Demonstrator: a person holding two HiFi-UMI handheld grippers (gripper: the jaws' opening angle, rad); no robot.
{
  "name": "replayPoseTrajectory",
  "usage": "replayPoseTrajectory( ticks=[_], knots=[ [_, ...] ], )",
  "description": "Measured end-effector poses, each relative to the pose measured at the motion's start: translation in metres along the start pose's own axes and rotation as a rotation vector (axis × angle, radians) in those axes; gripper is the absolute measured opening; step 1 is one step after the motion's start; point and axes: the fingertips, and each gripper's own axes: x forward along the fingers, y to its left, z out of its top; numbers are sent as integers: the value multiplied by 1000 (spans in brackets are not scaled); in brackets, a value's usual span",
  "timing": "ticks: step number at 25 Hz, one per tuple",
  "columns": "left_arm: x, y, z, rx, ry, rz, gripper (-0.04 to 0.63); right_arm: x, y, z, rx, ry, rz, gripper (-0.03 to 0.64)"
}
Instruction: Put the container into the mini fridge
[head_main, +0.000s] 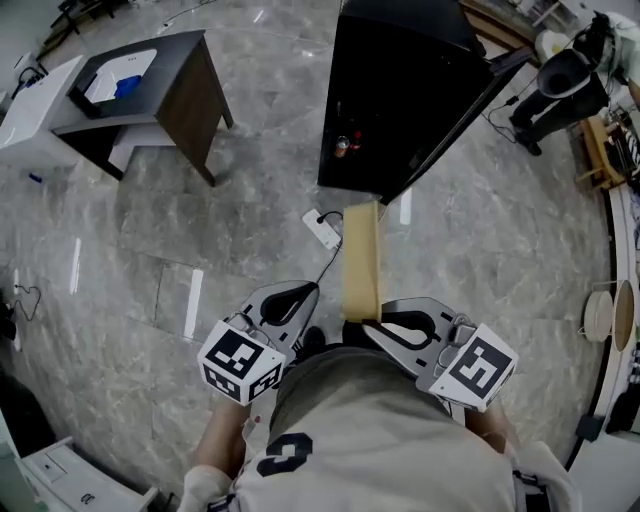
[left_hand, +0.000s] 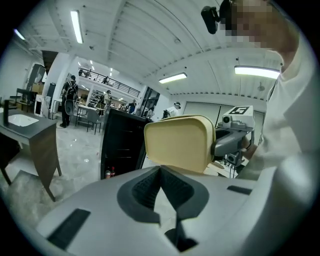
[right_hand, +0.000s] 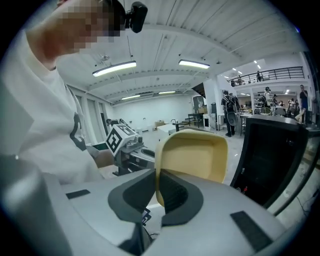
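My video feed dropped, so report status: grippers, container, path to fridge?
Right gripper shut on pale yellow plastic container. Left gripper shut, empty. Black mini fridge open ahead; white power strip on floor between.

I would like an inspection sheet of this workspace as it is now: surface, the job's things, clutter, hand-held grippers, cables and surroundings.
Surface: grey marbled floor, glossy with light reflections.
Job's things: beige container, held on edge above the floor; black mini fridge, door open, small bottles inside.
Clutter: white power strip on the floor in front of the fridge.
Grippers: right hand-held gripper shut on the container's rim; left hand-held gripper shut, nothing between its jaws, beside the container.
Cables: dark cable runs from the power strip toward the person.
Surroundings: dark table at the head view's upper left; people far off.
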Motion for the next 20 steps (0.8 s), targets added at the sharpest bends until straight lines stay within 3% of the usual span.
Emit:
replayPoseTrajectory(
  ticks=[4,20],
  knots=[
    [25,-3,10,17,25,43,58,-13,-24,-2,22,-36,15,41],
    [144,-15,60,54,79,95,58,-80,-143,-9,1,-76,39,41]
  ],
)
